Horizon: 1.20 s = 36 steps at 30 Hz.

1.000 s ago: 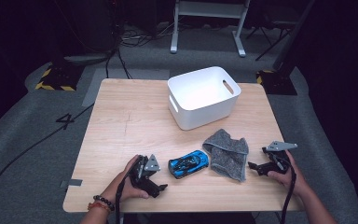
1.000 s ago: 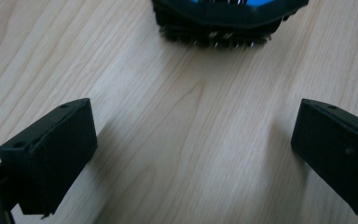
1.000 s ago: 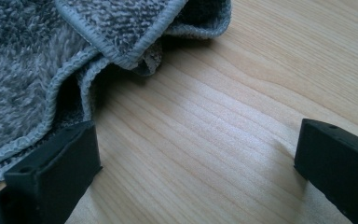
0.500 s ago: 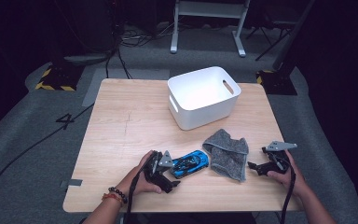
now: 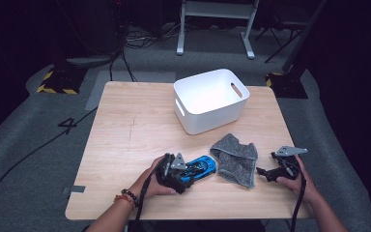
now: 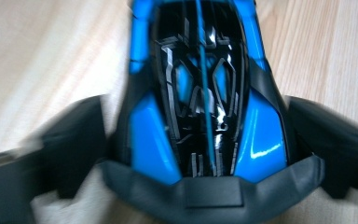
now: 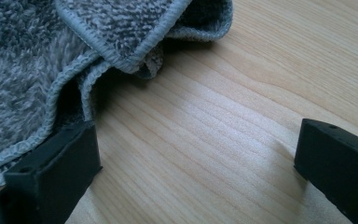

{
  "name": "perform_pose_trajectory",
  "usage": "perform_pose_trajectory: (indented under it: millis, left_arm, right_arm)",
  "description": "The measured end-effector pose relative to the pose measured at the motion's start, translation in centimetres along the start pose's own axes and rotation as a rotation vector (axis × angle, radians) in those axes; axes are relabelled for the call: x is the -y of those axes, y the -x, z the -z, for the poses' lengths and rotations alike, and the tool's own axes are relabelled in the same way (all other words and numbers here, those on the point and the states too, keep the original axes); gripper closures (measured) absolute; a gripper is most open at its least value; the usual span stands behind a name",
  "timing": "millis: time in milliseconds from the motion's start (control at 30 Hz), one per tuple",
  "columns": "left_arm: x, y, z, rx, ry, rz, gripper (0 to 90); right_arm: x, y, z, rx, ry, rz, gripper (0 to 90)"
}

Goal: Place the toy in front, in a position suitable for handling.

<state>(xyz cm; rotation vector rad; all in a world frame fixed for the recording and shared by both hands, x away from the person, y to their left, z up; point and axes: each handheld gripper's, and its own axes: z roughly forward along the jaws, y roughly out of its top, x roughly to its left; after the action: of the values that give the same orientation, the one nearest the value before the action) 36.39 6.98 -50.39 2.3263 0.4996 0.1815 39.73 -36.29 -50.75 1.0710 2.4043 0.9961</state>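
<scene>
Shiny blue-black plastic toy car is seen lower centre on pale wooden tabletop, btwn jaws of left tool, just closing round it. Right tool, lower right, is held wide open, empty, beside crumpled grey terry cloth.

Two black hand-held grippers: left gripper and right gripper, each topped by a grey three-cornered plate and trailed by a black cable. Blocky black jaws. A beaded bracelet is worn on the left wrist.

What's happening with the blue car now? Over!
Left gripper jaws just closing, one each side of the blue toy car. Right gripper open beside the grey cloth. White bin behind, path clear.
</scene>
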Motion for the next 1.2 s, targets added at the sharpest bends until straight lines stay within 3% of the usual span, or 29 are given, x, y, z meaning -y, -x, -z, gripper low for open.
perform_pose_trajectory:
  millis: [100, 133, 167, 233, 300, 367, 433, 533, 600, 633, 700, 800, 933, 967, 1067, 1133, 1200]
  left_arm:
    - [-0.1, 0.0, 0.0, 0.001, -0.002, -0.003, 24.0]
    - [0.0, 0.0, 0.0, 0.002, -0.002, -0.005, 24.0]
    - [0.0, -0.1, 0.1, 0.009, -0.007, -0.014, 24.1]
    - [0.1, -0.4, 0.3, 0.027, -0.016, -0.033, 24.2]
    - [0.2, -0.6, 0.4, 0.043, -0.009, -0.044, 24.3]
    - [0.2, -0.8, 0.3, 0.06, 0.002, -0.055, 24.3]
    - [0.0, -0.9, 0.1, 0.077, 0.0, -0.07, 24.3]
    - [-0.2, -0.7, -0.1, 0.107, -0.001, -0.097, 24.3]
    - [-0.3, -0.7, -0.2, 0.113, -0.005, -0.107, 24.3]
    - [-0.4, -0.6, -0.2, 0.126, -0.008, -0.123, 24.3]
    - [-0.5, -0.6, -0.2, 0.13, -0.024, -0.141, 24.3]
    - [-0.7, -0.9, -0.3, 0.145, -0.033, -0.159, 24.2]
    - [-0.6, -1.0, -0.3, 0.144, -0.024, -0.156, 24.0]
    - [-0.5, -0.9, -0.2, 0.125, -0.024, -0.132, 23.7]
    - [-0.3, -0.5, -0.1, 0.075, -0.034, -0.066, 17.0]
    - [-0.2, -0.1, 0.2, 0.04, -0.048, -0.026, 15.5]
    - [-0.1, 0.2, 0.3, 0.021, -0.053, -0.019, 16.2]
  right_arm:
    - [0.0, -0.1, 0.0, 0.005, 0.002, 0.0, 1.5]
    - [-0.1, -0.1, 0.1, 0.007, 0.004, -0.002, 6.0]
    - [-0.4, -0.2, 0.6, 0.036, 0.023, -0.016, 27.2]
    - [-0.9, -0.3, 1.4, 0.058, 0.051, -0.006, 15.4]
    - [-1.7, -0.4, 2.7, 0.031, 0.131, -0.014, 22.8]
    - [-2.7, -0.7, 3.7, 0.026, 0.18, -0.007, 20.7]
    - [-3.7, -1.4, 4.1, 0.004, 0.202, 0.013, 21.0]
    - [-5.0, -3.1, 3.8, -0.022, 0.208, 0.079, 22.2]
    - [-5.5, -3.7, 3.6, -0.043, 0.204, 0.1, 23.0]
    - [-6.5, -4.6, 3.0, -0.086, 0.185, 0.152, 27.9]
    - [-7.5, -5.3, 2.2, -0.118, 0.155, 0.194, 31.6]
    - [-8.5, -5.8, 0.7, -0.132, 0.129, 0.196, 30.9]
    - [-8.6, -5.7, -1.4, -0.114, 0.081, 0.19, 31.3]
    - [-8.3, -5.4, -2.5, -0.136, 0.048, 0.166, 33.3]
    - [-7.5, -5.1, -3.9, -0.153, 0.001, 0.151, 40.8]
    - [-6.8, -5.1, -4.7, -0.132, -0.044, 0.158, 43.3]
    - [-6.7, -5.2, -4.7, -0.117, -0.025, 0.14, 49.5]
